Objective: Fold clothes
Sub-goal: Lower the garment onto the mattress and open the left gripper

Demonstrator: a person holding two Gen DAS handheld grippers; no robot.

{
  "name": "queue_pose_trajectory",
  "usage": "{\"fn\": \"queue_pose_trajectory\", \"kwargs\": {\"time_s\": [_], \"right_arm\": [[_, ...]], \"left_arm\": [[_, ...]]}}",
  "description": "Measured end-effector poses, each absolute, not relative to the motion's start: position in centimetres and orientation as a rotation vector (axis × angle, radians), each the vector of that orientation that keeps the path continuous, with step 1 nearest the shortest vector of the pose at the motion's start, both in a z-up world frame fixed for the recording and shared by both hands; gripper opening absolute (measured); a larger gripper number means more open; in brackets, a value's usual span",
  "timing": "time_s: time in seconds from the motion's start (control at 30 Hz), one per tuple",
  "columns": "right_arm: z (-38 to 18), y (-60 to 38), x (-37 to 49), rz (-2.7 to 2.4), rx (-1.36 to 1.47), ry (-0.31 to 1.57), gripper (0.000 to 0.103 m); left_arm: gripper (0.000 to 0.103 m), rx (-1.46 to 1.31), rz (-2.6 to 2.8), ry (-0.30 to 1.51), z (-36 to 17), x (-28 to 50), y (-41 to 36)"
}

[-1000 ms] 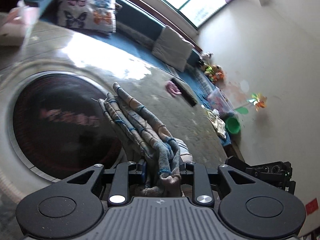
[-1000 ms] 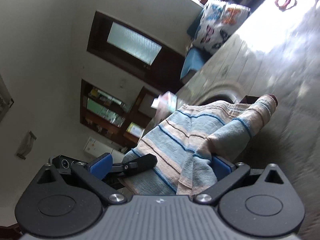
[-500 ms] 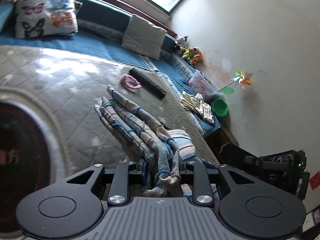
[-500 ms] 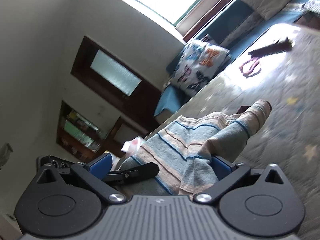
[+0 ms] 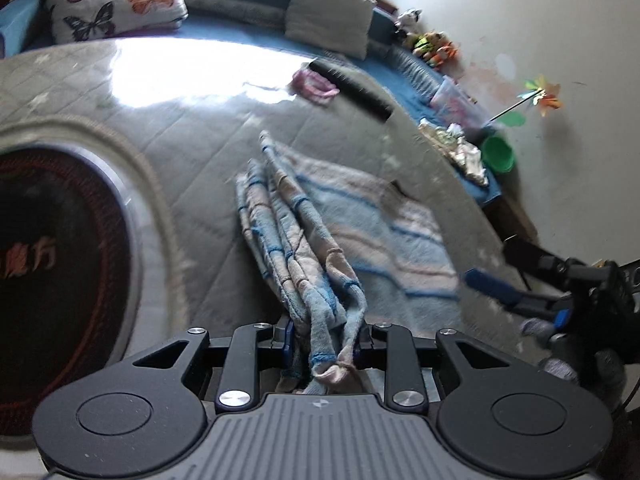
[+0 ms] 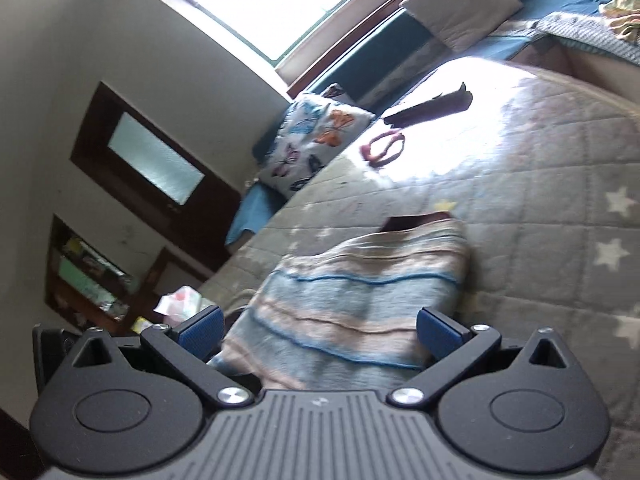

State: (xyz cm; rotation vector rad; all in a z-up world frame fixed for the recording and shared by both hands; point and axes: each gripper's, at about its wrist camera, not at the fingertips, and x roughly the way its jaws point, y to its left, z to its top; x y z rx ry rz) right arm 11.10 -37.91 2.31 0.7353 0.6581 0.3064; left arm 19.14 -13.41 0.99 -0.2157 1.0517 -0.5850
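One striped towel (image 5: 360,236) spread on grey quilted mat (image 5: 192,128). Left claw (image 5: 325,334) clamped on bunched towel edge. Right claw (image 6: 318,326) jaws wide apart, gripping nothing. Two cushions at 12 o'clock.

Both wrist views look low and close across the quilted mat (image 5: 208,168), sharing the striped cloth (image 6: 360,296).
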Motion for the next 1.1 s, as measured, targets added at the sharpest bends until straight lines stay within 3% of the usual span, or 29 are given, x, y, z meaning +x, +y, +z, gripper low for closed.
{"fn": "queue_pose_trajectory", "kwargs": {"time_s": [0.37,0.57,0.83,1.03,1.1], "right_arm": [[2.6,-35.5,11.3,0.418,0.721,0.677,0.103],[0.5,-35.8,12.7,0.359,0.715,0.748,0.103],[2.1,-36.8,13.0,0.338,0.692,0.707,0.103],[2.2,-35.8,14.2,0.36,0.68,0.715,0.103],[2.0,-35.9,14.4,0.349,0.68,0.722,0.103]], "left_arm": [[0.03,-0.214,-0.582,1.087,0.1,17.5,-12.5],[0.037,-0.216,-0.569,1.091,0.1,17.7,-11.8],[0.039,-0.189,-0.551,1.0,2.9,18.1,-10.7],[0.037,-0.174,-0.569,0.96,3.4,20.1,-12.1],[0.031,-0.144,-0.562,0.953,2.9,20.8,-12.7]]}}
